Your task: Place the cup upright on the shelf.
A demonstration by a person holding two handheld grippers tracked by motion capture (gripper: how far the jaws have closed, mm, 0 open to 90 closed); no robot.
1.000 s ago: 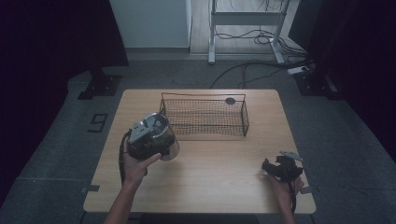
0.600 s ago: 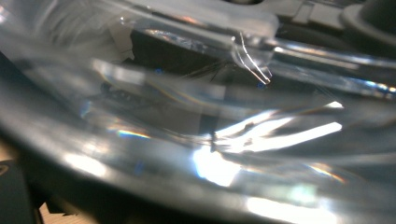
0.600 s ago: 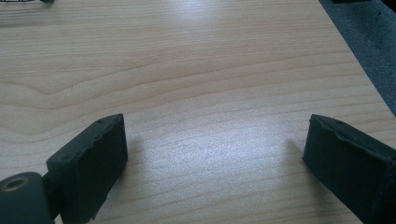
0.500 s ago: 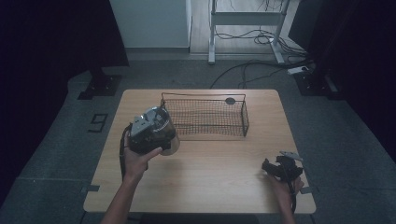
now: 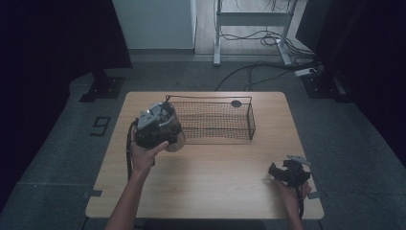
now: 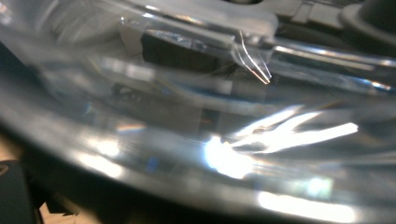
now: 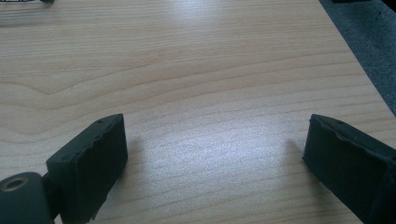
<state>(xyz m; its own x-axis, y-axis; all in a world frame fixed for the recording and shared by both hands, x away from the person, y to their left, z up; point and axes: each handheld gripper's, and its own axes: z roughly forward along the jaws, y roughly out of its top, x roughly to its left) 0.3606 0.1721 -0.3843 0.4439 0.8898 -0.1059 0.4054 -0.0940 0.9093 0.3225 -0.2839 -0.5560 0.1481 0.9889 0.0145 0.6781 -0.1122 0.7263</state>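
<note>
The clear glass bowl is held up in the left gripper, at the near-left corner of the wire basket, its round body overlapping that corner and sitting above the table. Everything turns on that: the basket's long axis runs left to right across the table, so its open top lies to the right of the bowl and slightly beyond it, a short carry away. The left hand is by far the nearer one to the basket.

In the left gripper view the glass presses right up against the lens (curved, gleaming, blurred), so the bowl sits right at the jaws. How the jaws stand cannot be made out there, though the bowl hanging clear of the wood suggests they are clamped on it.

The right gripper rests well away from the basket, by the table's near-right corner, its jaws spread wide over bare wood.
</note>
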